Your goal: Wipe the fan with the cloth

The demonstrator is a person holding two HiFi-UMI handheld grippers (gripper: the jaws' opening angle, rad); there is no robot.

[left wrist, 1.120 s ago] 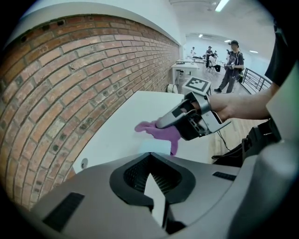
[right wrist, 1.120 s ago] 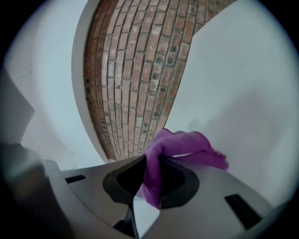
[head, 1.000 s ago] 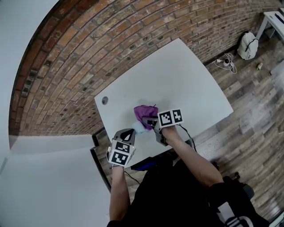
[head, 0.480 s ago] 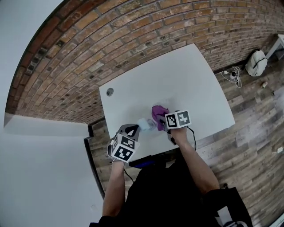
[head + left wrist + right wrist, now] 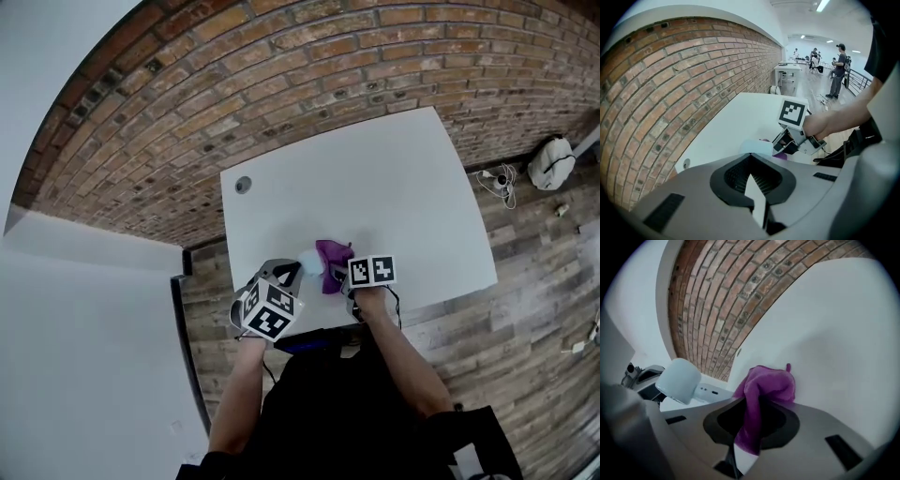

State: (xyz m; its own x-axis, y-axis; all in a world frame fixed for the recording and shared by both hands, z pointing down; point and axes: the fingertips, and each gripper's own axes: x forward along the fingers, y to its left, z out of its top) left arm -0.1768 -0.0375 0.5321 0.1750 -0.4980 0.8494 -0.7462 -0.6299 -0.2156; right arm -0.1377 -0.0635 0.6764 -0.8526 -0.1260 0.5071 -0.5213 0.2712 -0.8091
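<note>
1. Head view: a white table [image 5: 394,178] stands against a brick wall [image 5: 281,75]. The person stands at the table's near edge, with both claws over that edge.
2. The left claw [image 5: 287,270] is closed on the handle of the fan [image 5: 310,260], a small pale-blue hand fan. Its rounded head sticks out past the claw's tips, above the near part of the table.
3. In the left gripper view the jaws are together with a white sliver of the handle pinched between them. The fan's pale head shows just beyond.
4. The right claw [image 5: 339,279] grips the purple cloth [image 5: 331,258]. The right gripper view shows one fold clamped between the jaws, with the rest bunched up ahead of them and drooping towards the table top. Whether it touches the top cannot be told.
5. In the head view the cloth sits just to the right of the fan's head. The right gripper view shows a gap between them — close, but apart.
6. A round hole [image 5: 243,185] marks the table near its far left corner.
7. On the wooden floor [image 5: 544,281] to the right lie a backpack [image 5: 551,161] and a cable [image 5: 497,178] — both well away from the table's things.
</note>
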